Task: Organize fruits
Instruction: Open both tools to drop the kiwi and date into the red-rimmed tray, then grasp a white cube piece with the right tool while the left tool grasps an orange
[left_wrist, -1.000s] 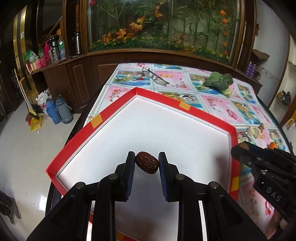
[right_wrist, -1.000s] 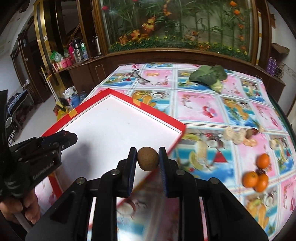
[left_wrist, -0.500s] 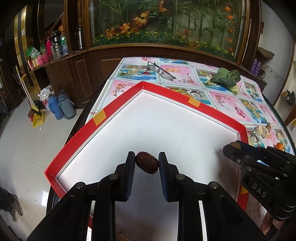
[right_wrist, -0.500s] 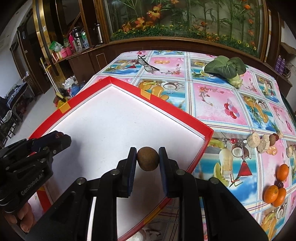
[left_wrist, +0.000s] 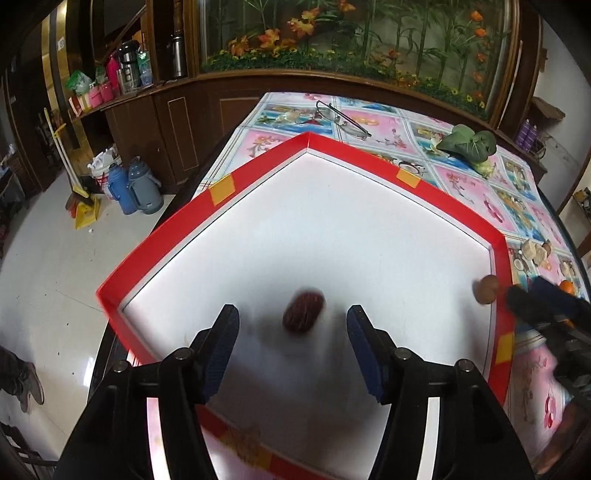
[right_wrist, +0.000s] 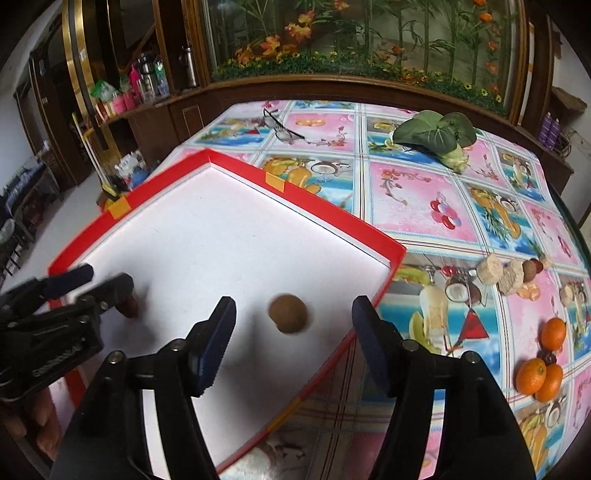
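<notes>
Left tongs (left_wrist: 291, 332) wide apart, jaws just opened, a dark red wrinkled date (left_wrist: 303, 312) blurred between the pads and touching neither, over the white floor of the red-rimmed tray (left_wrist: 221, 190). Right tongs (right_wrist: 293, 328) likewise spread, jaws just opened, a round brown fruit (right_wrist: 287, 313) loose between them, over the tray near its right rim. Seen from the left wrist, that brown fruit close against the tray's right wall, the right tongs reaching in over the rim. Seen from the right wrist, the left tongs at the tray's left side, fingers (right_wrist: 44, 413) of a hand showing beneath.

On the flowered bench (right_wrist: 413, 195) beyond the tray: folded spectacles (right_wrist: 282, 129) at the far side, a leafy green vegetable (right_wrist: 436, 136) farther right. Right of the tray, well apart from it, a row of pale chunks and small nuts (right_wrist: 509, 275), then three small oranges (right_wrist: 541, 363) clustered near the bench edge. Nothing between either fruit and the tray floor. On the floor left of the bench, two flasks (left_wrist: 136, 188) and a dustpan (left_wrist: 85, 214).
</notes>
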